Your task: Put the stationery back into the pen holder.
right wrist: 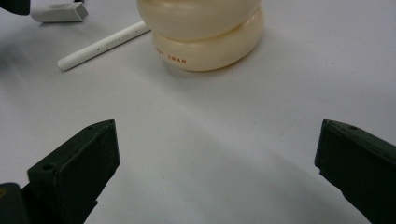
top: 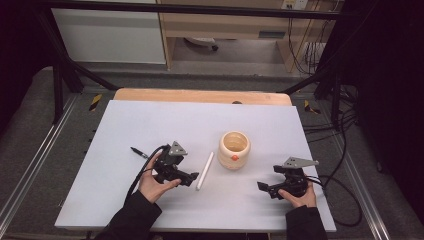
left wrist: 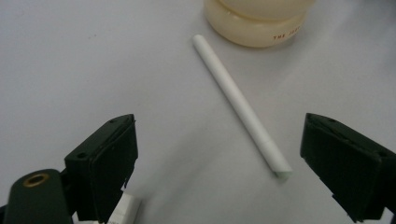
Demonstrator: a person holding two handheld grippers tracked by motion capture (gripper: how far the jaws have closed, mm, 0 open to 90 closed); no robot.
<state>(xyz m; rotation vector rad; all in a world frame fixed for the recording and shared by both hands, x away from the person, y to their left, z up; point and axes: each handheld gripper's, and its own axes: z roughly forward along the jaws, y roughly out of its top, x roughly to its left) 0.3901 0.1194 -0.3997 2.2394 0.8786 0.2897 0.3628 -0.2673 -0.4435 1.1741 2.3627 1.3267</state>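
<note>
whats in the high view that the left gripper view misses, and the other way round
High view's extras: a black pen lying left of the left claw, the right claw with its jaws open, and the whole table out to its edges. Left gripper view's extras: a small white block beside one jaw, and red lettering low on the cream cup. Shared: the white stick lying flat near the cup, on the pale tabletop.

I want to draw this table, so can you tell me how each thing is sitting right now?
left gripper: open, holding nothing
right gripper: open, holding nothing
white stick: lying flat, untouched
cream cup: upright, mouth open
black pen: lying flat, left of the hands
</note>
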